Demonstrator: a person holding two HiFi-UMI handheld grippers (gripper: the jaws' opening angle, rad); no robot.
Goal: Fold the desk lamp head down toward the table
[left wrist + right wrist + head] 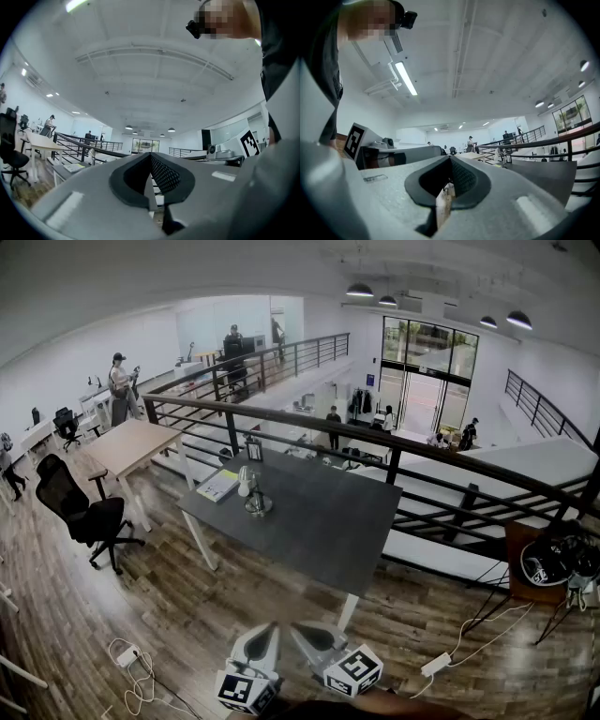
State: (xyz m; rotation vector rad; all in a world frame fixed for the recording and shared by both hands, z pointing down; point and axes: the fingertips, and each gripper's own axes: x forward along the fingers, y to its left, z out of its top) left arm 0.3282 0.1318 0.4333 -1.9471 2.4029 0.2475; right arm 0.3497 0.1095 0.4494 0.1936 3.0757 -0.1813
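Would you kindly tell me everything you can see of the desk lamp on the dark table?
The desk lamp is small and distant in the head view: a white head on a short stem over a round, shiny, metal-looking base. It stands upright on the dark grey table near its left end, just right of a booklet. Only the table touches it; finer detail is too small to tell.

A desk lamp [253, 495] stands near the dark table's [328, 521] left end.
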